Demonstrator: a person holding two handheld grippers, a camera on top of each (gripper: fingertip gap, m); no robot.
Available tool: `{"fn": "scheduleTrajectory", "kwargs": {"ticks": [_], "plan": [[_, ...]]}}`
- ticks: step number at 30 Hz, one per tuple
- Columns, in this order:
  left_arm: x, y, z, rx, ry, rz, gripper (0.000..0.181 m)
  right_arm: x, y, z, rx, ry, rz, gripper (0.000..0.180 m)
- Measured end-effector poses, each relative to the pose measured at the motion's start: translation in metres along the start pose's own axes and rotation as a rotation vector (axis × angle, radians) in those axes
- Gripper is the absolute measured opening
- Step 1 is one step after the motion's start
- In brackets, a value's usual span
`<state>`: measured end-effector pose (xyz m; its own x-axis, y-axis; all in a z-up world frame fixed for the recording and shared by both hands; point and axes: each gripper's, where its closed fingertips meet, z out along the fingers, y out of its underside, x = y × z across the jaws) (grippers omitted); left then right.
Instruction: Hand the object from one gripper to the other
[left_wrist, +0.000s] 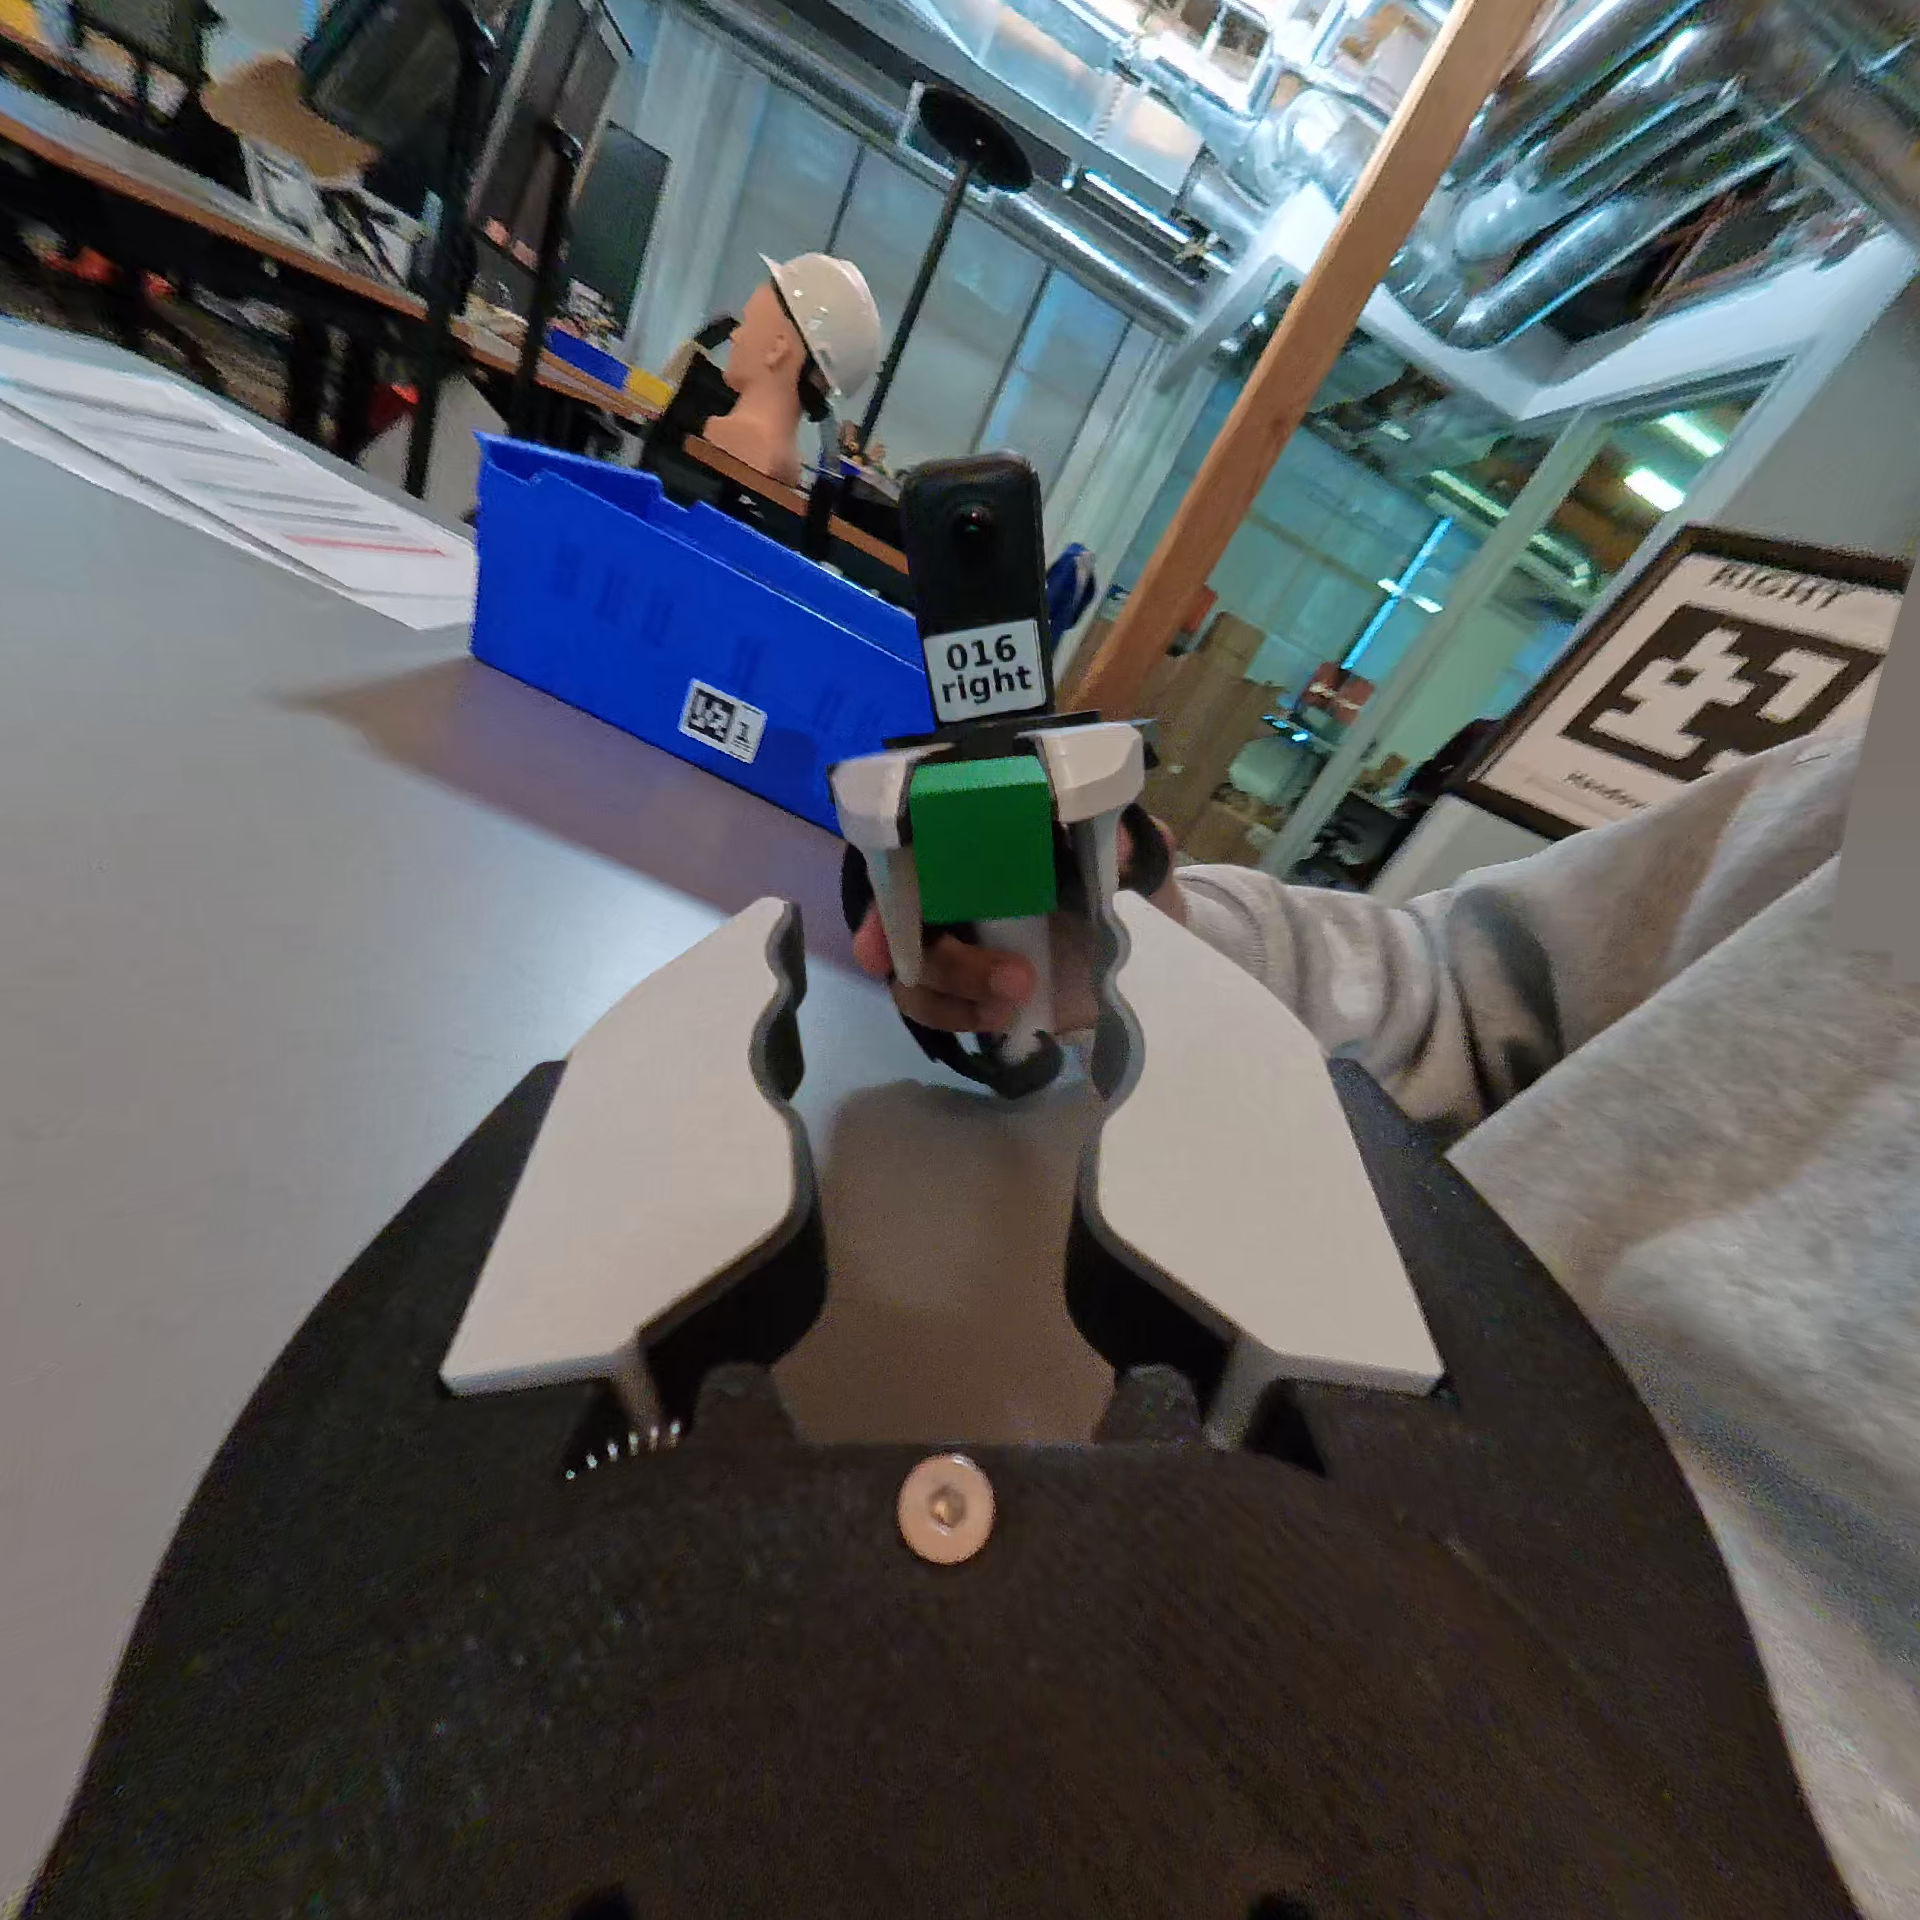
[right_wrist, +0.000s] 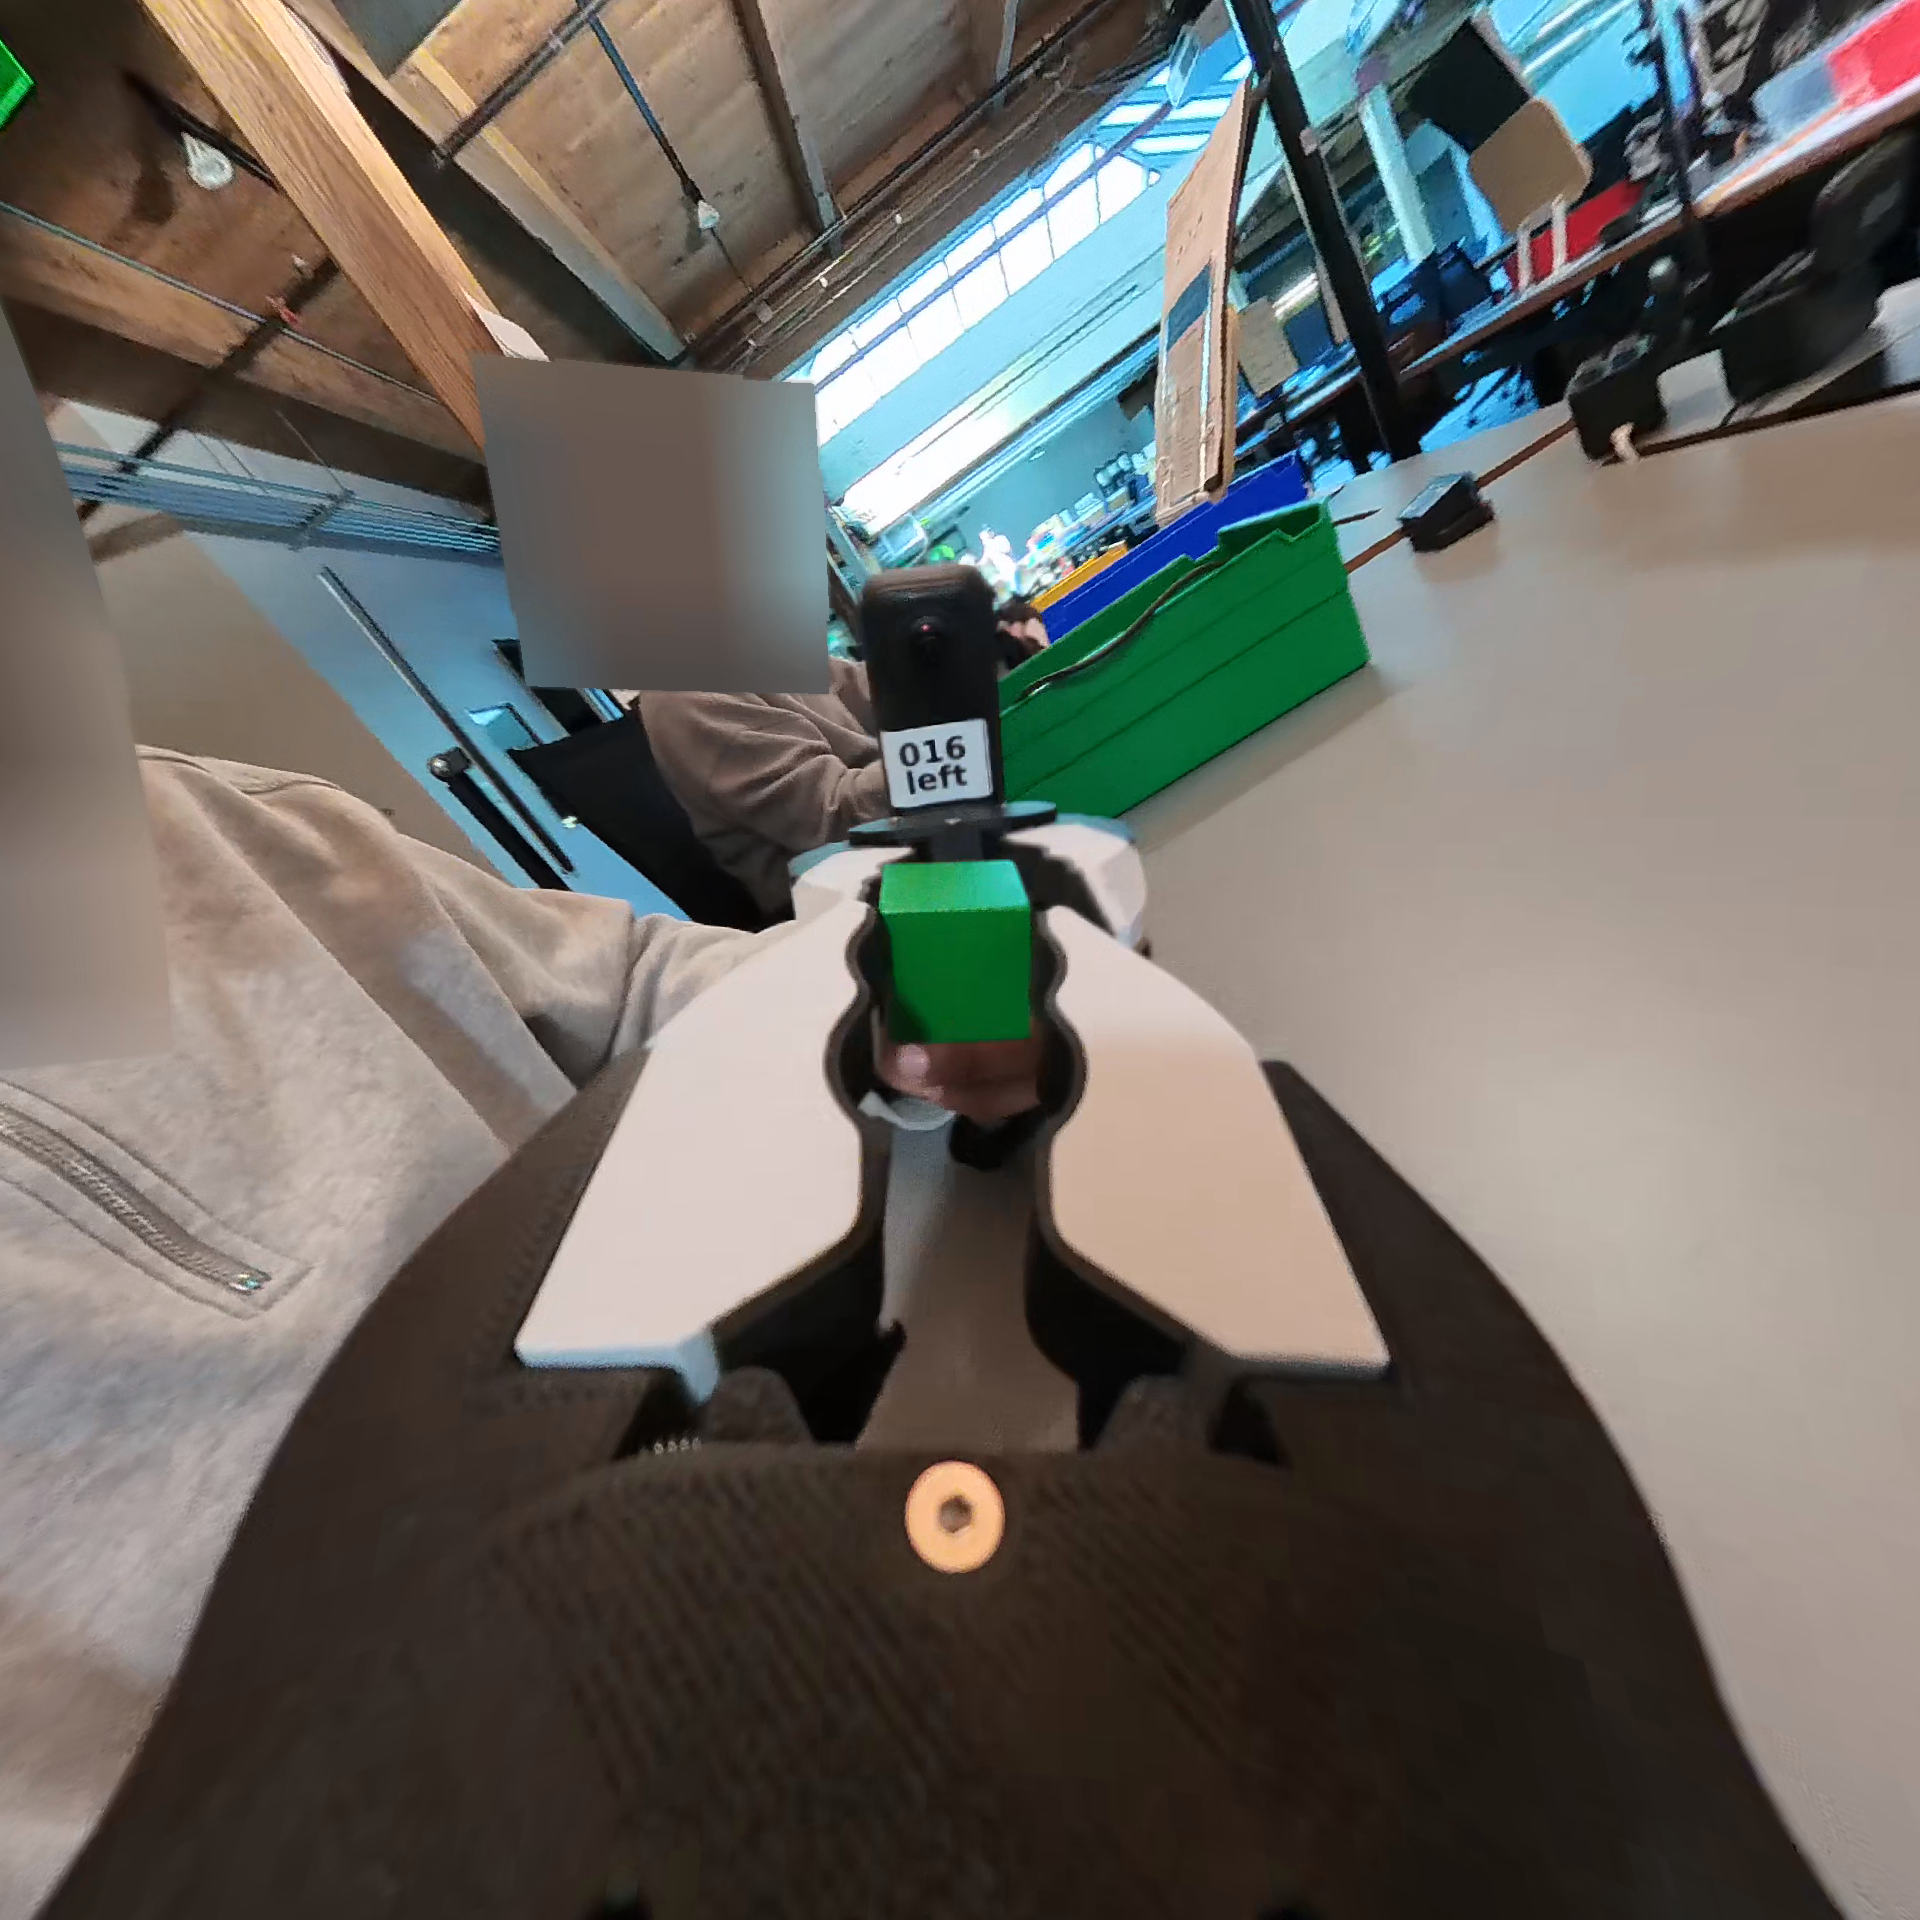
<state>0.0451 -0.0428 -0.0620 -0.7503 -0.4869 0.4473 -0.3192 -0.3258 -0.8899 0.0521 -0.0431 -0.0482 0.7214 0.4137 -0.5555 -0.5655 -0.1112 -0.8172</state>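
A green cube (right_wrist: 954, 966) is clamped between the white fingers of my right gripper (right_wrist: 956, 920), held above the grey table (right_wrist: 1558, 935). In the left wrist view the same cube (left_wrist: 982, 842) shows in the right gripper (left_wrist: 982, 831), just beyond my left gripper's tips. My left gripper (left_wrist: 951, 966) is open wide and empty, facing the right one head-on. In the right wrist view the left gripper (right_wrist: 966, 868) shows behind the cube, its white fingers (right_wrist: 1112, 868) spread to either side of it. Neither view shows them touching the cube.
A blue bin (left_wrist: 665, 634) stands on the table (left_wrist: 260, 935) beyond the grippers, with a paper sheet (left_wrist: 208, 468) farther left. A green bin (right_wrist: 1195, 675) and a small black box (right_wrist: 1444, 514) are at the far side. A grey sleeve (left_wrist: 1455, 987) reaches in from the right. Less than 4 cm separates the two grippers' tips.
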Motion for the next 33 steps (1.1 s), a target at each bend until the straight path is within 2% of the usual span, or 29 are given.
{"fn": "scheduleTrajectory", "kwargs": {"ticks": [6,10,12,21,27,30,33], "plan": [[0.0,-0.003,0.0,-0.032,-0.128,0.326,0.075,-0.001,0.007,0.004,-0.005,-0.089,0.23,0.027],[0.012,0.002,0.001,-0.086,-0.159,0.657,0.063,0.001,0.011,0.003,-0.021,-0.137,0.373,0.027],[0.015,0.008,0.003,-0.123,-0.172,0.756,0.06,0.0,0.015,0.004,-0.04,-0.16,0.428,0.027],[0.017,0.016,0.004,-0.163,-0.172,0.853,0.03,-0.007,0.028,0.01,-0.104,-0.217,0.551,0.027],[0.015,0.017,0.004,-0.181,-0.169,0.82,0.029,-0.004,0.027,0.01,-0.08,-0.223,0.574,0.028],[0.008,0.015,0.003,-0.195,-0.215,0.809,0.028,0.007,0.02,0.01,-0.014,-0.152,0.526,0.044],[-0.006,0.017,0.0,-0.248,-0.297,0.817,0.028,0.025,0.019,0.005,-0.003,0.013,0.397,0.053]]}}
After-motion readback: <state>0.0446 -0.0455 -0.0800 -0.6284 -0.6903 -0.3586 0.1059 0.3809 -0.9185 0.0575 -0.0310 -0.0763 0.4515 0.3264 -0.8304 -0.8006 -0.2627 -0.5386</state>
